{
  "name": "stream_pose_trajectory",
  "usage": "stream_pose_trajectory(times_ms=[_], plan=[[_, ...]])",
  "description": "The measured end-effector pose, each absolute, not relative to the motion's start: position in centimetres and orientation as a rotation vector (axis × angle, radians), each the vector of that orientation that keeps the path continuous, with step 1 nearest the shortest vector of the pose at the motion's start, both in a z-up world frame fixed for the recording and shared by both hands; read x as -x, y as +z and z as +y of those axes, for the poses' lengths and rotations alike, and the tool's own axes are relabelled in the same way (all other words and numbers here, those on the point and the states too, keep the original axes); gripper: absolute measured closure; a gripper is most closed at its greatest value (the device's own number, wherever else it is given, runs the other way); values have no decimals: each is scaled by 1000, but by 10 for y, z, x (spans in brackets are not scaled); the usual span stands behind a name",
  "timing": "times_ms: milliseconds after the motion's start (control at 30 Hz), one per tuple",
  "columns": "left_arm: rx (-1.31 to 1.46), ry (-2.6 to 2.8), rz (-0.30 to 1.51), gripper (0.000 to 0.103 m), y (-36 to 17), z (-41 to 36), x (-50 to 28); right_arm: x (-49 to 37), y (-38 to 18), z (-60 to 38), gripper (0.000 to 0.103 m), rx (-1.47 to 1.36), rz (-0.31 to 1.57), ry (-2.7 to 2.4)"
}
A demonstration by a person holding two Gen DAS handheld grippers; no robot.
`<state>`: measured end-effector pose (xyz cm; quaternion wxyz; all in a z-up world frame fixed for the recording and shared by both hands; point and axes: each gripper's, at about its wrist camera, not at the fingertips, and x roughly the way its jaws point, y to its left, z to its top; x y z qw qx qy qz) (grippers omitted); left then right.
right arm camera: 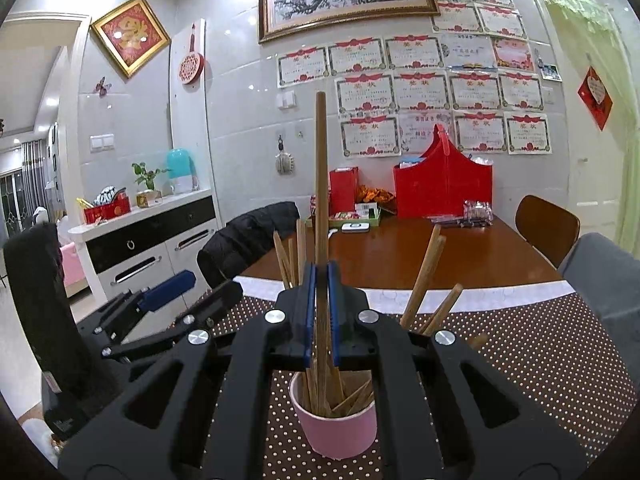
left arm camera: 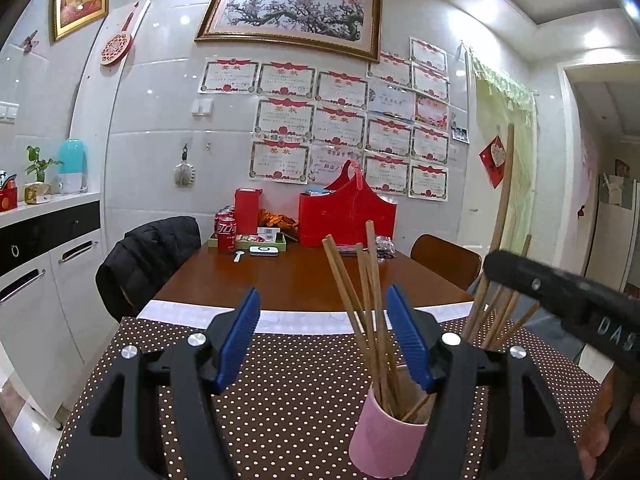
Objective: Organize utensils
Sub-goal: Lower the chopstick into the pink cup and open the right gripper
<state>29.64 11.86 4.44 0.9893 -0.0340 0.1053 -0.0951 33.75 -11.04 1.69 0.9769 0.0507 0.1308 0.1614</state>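
1. The right gripper [right arm camera: 321, 316] has its blue pads clamped together on a single long chopstick [right arm camera: 321, 184], held upright above the pink cup [right arm camera: 336, 428]; its lower end reaches down into the cup.
2. The left gripper [left arm camera: 322, 340] stands with its jaws apart and nothing between the pads; the pink cup [left arm camera: 386, 440] sits just in front of its right finger.
3. The cup stands on a brown polka-dot cloth [right arm camera: 540, 360] at the near end of the table and already holds several chopsticks [left arm camera: 372, 300] fanned out, crowding the opening.
4. More chopsticks [right arm camera: 428, 288] lean up from behind the right gripper's right finger; what holds them is hidden.
5. Farther back on the wooden table [left arm camera: 304, 276] are red soda cans [left arm camera: 226, 234], a green tray [left arm camera: 260, 242] and a red bag [left arm camera: 346, 216], well apart from the cup.
6. A chair with a black jacket [left arm camera: 152, 256] stands at the table's left side, another chair [left arm camera: 444, 258] at the right.
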Motion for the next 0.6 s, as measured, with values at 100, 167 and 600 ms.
stream_pose_trajectory(times_ms=[100,167,600], plan=[[75,-185,213,38,43,121,-296,-340,10,-106,96,-99,284,332],[73,-181,216,38,43,122,-295,-343,5,-104,96,-93,297,335],[86,-165,263,38,32,132,-299,-348,-31,-85,96,-35,369,339]])
